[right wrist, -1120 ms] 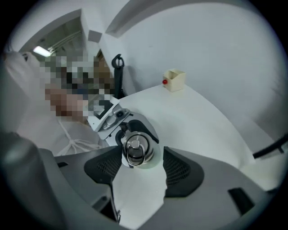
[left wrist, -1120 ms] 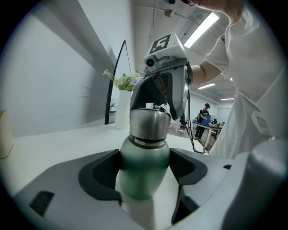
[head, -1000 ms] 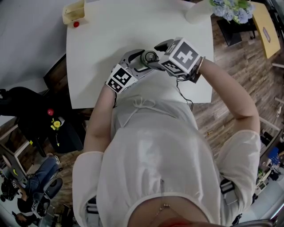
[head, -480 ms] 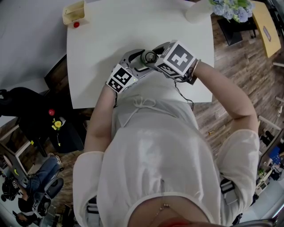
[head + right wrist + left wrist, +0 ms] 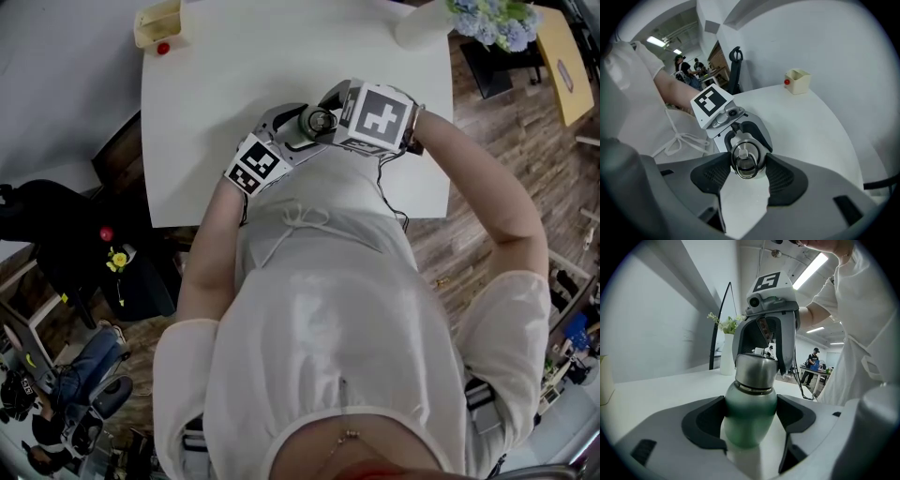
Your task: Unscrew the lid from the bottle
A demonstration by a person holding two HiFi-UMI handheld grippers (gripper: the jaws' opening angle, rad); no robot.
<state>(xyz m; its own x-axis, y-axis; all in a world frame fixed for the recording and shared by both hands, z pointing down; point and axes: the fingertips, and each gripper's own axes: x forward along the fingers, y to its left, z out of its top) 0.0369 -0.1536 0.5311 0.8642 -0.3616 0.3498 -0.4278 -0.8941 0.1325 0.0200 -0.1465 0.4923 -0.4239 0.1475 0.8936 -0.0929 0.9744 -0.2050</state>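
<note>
Surface point(image 5: 234, 84): bare across the middle and left, open to approach from the far and left edges.

Corner obstacles, both well apart from the work point:
- Cream container point(image 5: 157, 25) at the far left, red object point(image 5: 163, 49) just beside it.
- White vase point(image 5: 417, 28) of flowers at the far right.

Work point, by the near edge:
- Bottle point(image 5: 314, 122) stands upright.
- Left hand-held gripper point(image 5: 751, 420) has its pads tight against both flanks of the bottle.
- Right hand-held gripper point(image 5: 747, 166) comes down from above and pinches the lid point(image 5: 756, 371), blocking overhead access.
- Person's torso point(image 5: 328, 309) blocks the near side.
- A cable point(image 5: 384, 187) hangs over the near edge.
</note>
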